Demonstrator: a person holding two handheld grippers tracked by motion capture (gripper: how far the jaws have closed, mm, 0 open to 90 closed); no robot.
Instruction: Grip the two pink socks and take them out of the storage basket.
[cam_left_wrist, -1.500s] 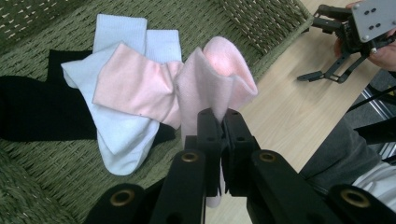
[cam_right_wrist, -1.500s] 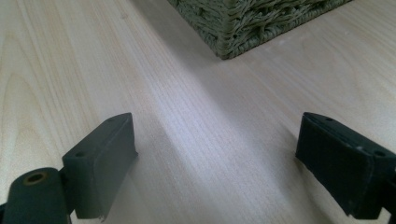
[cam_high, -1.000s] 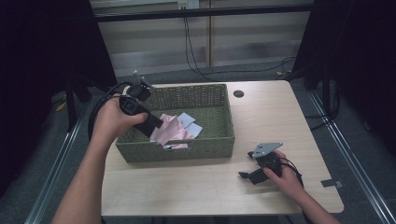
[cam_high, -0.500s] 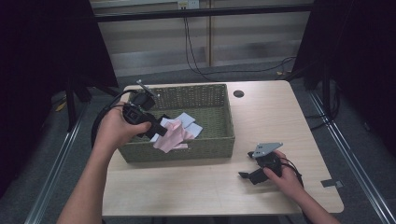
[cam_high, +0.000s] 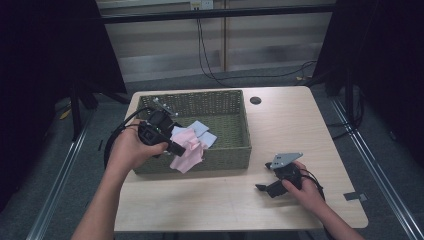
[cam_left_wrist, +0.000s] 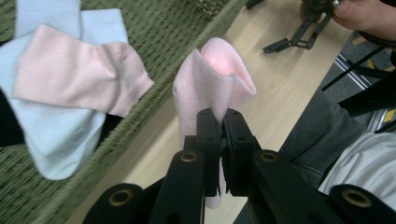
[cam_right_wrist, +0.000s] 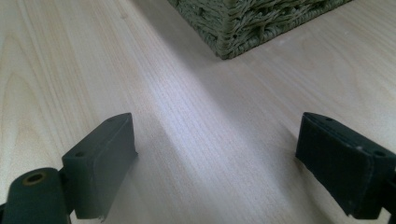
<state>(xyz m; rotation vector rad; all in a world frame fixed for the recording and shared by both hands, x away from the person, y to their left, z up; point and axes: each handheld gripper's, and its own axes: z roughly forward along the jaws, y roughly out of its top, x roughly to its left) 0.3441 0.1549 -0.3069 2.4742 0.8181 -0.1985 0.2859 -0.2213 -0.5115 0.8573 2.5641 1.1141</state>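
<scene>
Left gripper (cam_left_wrist: 219, 122) clamps one pink sock (cam_left_wrist: 212, 79) above the basket (cam_high: 210, 159) rim — right gripper (cam_right_wrist: 215, 163) gapes, idle — remaining socks (cam_left_wrist: 60, 88) await removal.

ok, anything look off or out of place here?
Nothing damaged or spilled. The one thing out of its place is the pink sock: the left tool is shut on it and it hangs over the front wall of the basket. The other socks lie loosely overlapped inside. The right tool rests open on the table.
</scene>
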